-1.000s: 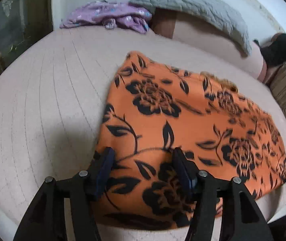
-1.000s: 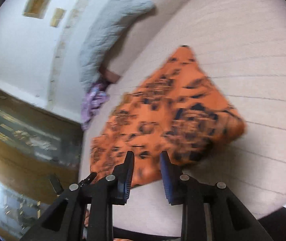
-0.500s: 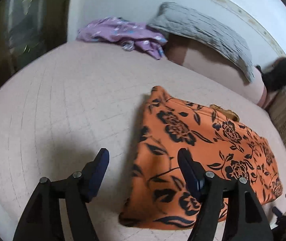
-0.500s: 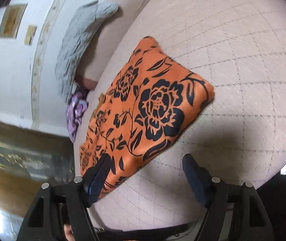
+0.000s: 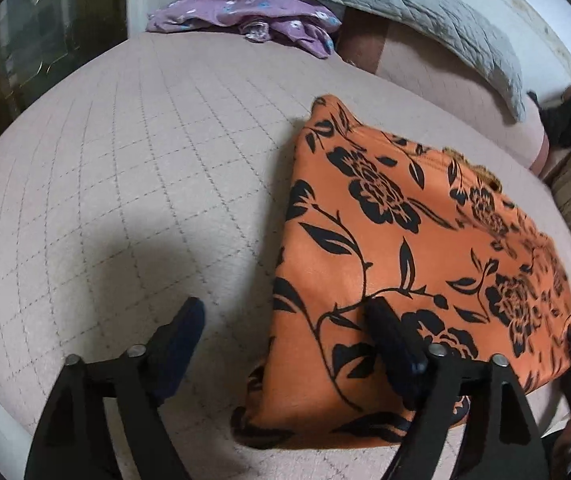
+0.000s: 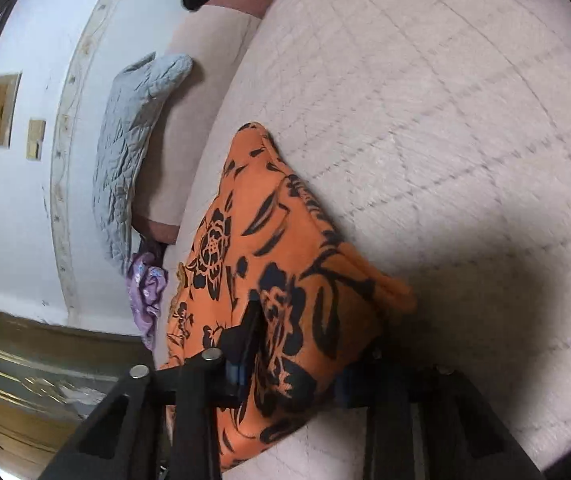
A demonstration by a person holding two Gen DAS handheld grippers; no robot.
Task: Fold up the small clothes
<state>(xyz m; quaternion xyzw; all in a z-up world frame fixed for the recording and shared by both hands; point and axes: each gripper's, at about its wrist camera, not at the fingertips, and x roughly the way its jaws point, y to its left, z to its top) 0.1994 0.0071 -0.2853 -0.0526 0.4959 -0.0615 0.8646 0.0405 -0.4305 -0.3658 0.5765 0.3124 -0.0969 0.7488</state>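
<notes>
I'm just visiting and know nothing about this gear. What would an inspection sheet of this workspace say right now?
Surface: quilted beige bed cover, mostly bare.
Job's things: orange floral garment, folded flat near the bed's edge.
Clutter: purple floral clothes bunched at the far end; grey quilted pillow against the wall.
Grippers: left gripper open, having just been opening, one finger over the garment, one over the cover; right gripper has just closed on the garment's end.
Cables: nothing seen.
Surroundings: white wall with small frames; wooden floor.

Left gripper (image 5: 285,334) points steeply down, jaws just widened, nothing pinched between them. Right gripper (image 6: 305,354) tilts down too, jaws just closed, clamping a bunch of orange cloth (image 6: 285,280).
</notes>
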